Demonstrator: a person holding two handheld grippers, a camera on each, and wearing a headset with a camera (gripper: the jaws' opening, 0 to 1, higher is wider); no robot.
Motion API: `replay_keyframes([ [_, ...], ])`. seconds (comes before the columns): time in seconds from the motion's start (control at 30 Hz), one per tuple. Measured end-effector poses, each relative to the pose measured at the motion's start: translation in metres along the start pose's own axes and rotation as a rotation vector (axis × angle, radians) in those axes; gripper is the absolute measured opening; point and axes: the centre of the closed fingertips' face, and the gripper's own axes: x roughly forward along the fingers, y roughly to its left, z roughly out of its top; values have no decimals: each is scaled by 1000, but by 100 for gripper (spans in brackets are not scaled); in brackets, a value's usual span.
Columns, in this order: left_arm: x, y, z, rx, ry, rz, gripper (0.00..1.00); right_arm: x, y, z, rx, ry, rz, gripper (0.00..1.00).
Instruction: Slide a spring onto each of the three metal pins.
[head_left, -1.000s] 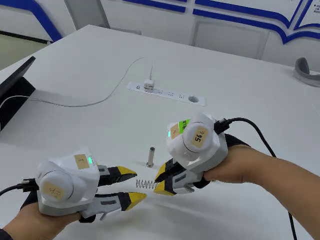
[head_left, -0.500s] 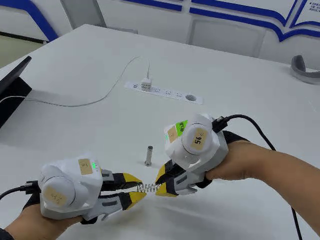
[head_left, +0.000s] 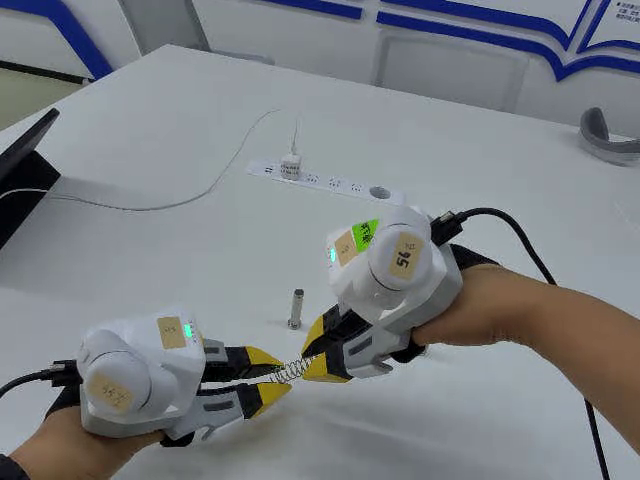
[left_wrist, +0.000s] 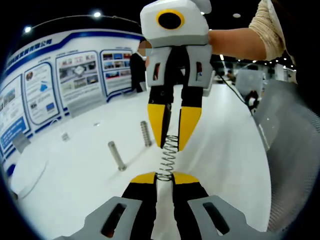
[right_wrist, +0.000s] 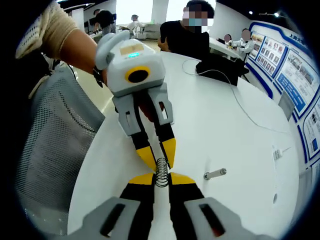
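- Left gripper (head_left: 279, 376), near left: jaws narrow, pinched on one end of the spring (head_left: 291, 371).
- Right gripper (head_left: 313, 365), to the right: jaws narrow, nipping the spring's other end.
- Spring spans tip to tip between them.
- Metal pin (head_left: 296, 308) stands upright and bare on the white table (head_left: 180, 190), just beyond the spring.

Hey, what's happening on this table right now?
A person holds a gripper in each hand. The left gripper and the right gripper each pinch one end of a spring over the white table. A bare metal pin stands upright beyond them; the spring is not yet on it.
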Motion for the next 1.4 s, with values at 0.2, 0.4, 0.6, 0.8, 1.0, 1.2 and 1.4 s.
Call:
replay_keyframes([
  [0.2,1,-1,1,-3,-4,-1,11,-1,0,10,-4,-28,-1,12],
  [0.4,2,-3,2,-9,-7,-5,11,0,0,17,-6,-49,-4,11],
  [0.6,4,-3,3,-18,-12,-4,11,0,-1,19,-2,-62,-11,12],
  [0.8,5,-4,4,-27,-16,-5,11,0,-1,21,1,-71,-14,12],
  [1.0,5,-3,5,-52,-31,-4,11,0,-2,23,8,-79,-16,12],
  [1.2,4,-2,4,-67,-36,2,11,0,-2,22,16,-80,-15,15],
  [1.4,4,-1,4,-70,-40,4,11,1,-5,18,32,-77,-29,15],
])
